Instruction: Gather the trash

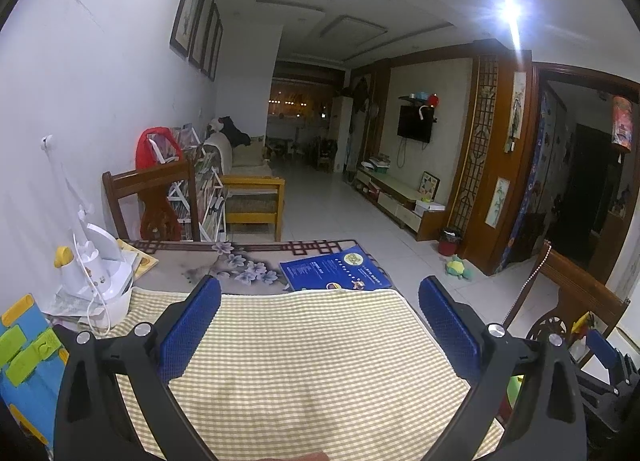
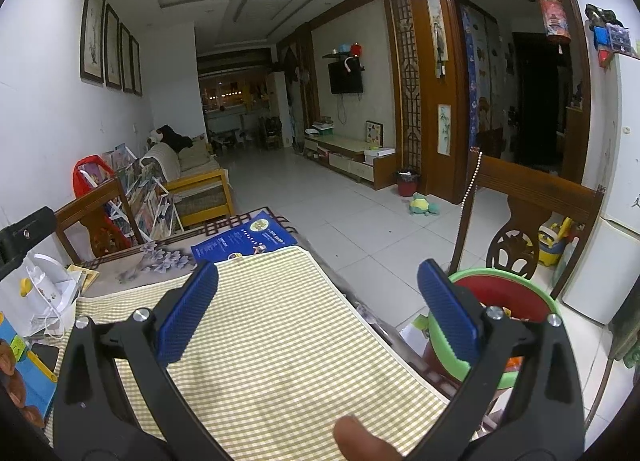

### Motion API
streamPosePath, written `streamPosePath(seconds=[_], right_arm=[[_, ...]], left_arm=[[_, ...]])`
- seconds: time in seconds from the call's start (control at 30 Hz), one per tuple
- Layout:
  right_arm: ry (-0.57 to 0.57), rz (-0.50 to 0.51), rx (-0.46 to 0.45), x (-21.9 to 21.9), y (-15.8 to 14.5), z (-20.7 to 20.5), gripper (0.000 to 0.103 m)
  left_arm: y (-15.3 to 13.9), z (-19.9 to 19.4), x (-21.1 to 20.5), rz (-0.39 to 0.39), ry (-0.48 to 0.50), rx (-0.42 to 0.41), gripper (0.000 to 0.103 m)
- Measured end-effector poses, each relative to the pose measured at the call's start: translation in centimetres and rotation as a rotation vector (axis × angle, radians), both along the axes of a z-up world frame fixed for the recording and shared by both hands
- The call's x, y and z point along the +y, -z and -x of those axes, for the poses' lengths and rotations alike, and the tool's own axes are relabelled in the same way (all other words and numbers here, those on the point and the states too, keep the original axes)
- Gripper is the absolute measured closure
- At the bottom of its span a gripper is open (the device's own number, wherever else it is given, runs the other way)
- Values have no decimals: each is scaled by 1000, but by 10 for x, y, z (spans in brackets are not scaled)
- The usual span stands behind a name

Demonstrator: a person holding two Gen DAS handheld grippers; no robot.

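My left gripper (image 1: 320, 289) is open and empty above a yellow checked mat (image 1: 312, 361) on the table. My right gripper (image 2: 318, 275) is open and empty over the same mat's (image 2: 280, 333) right edge. A green-rimmed bin with a red liner (image 2: 500, 293) stands beside the table, just behind my right gripper's right finger. No loose trash shows on the mat. A blue booklet (image 1: 334, 267) lies at the mat's far edge, and it also shows in the right wrist view (image 2: 244, 239).
A white lamp and appliance (image 1: 96, 269) stand at the table's left, with colourful toy blocks (image 1: 24, 349). Wooden chairs stand behind the table (image 1: 152, 197) and at its right (image 2: 528, 213). A small red bin (image 2: 408, 183) and a plush toy (image 2: 424, 207) sit on the tiled floor.
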State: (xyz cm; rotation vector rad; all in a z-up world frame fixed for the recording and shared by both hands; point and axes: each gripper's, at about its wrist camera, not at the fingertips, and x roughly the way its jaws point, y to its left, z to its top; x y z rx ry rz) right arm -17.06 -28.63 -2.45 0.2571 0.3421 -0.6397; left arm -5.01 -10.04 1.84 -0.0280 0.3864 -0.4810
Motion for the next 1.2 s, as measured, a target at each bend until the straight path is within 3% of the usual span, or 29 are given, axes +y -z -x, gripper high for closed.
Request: streamPosePath(seconds=[1.2], right_arm=[[-7,-25,17,-2,17,15,5]], left_arm=[[0,8,-4,-25,25,5,8]])
